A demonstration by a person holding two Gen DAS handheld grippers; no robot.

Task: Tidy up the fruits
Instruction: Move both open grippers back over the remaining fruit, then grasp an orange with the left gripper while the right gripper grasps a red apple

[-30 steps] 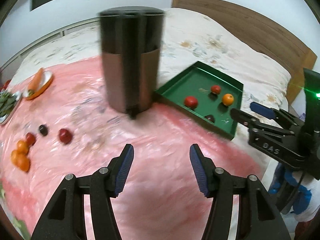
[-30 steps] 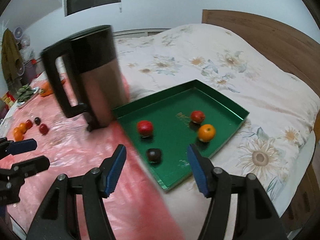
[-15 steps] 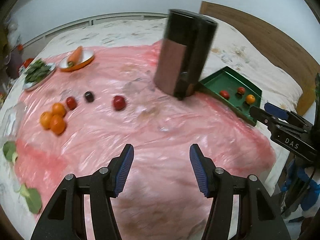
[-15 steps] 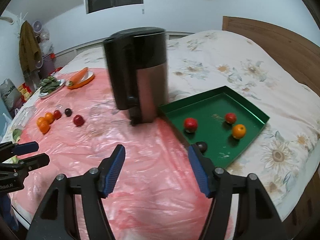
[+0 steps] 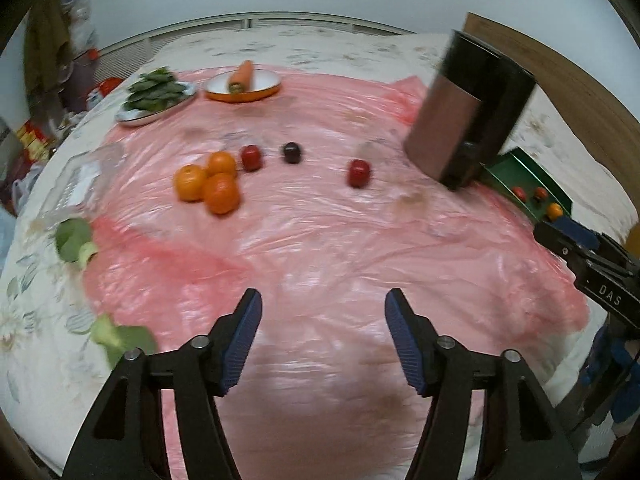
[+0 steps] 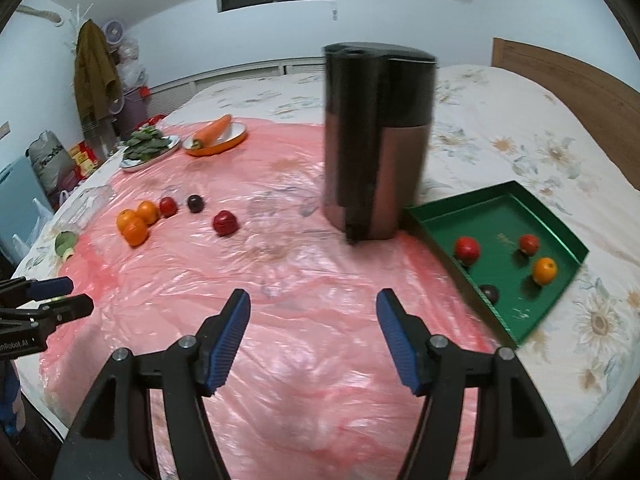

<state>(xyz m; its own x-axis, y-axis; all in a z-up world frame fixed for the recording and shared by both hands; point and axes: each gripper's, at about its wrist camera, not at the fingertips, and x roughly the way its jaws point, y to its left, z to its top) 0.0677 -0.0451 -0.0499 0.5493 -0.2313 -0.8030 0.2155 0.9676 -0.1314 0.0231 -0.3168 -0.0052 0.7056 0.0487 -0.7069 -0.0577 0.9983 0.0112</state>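
Note:
On the pink plastic sheet lie three oranges [image 5: 208,182] [image 6: 136,220], a small red fruit [image 5: 251,158], a dark plum [image 5: 291,153] [image 6: 195,203] and a red apple [image 5: 359,173] [image 6: 225,223]. A green tray [image 6: 556,228] [image 5: 534,174] at the right holds a red apple [image 6: 467,249], a small red fruit [image 6: 529,244], an orange [image 6: 544,270] and a dark plum [image 6: 489,293]. My left gripper [image 5: 322,338] is open and empty over the near sheet. My right gripper [image 6: 312,336] is open and empty, also above the sheet.
A tall black and copper kettle [image 6: 376,136] [image 5: 468,112] stands between the loose fruit and the tray. A plate of greens [image 5: 156,94] and an orange bowl with a carrot [image 5: 242,84] sit at the far edge. Leaves [image 5: 74,242] lie at the left. A wooden headboard [image 6: 580,92] is on the right.
Both views have swung left, from the tray toward the loose fruit on the sheet. Both grippers stay open and empty.

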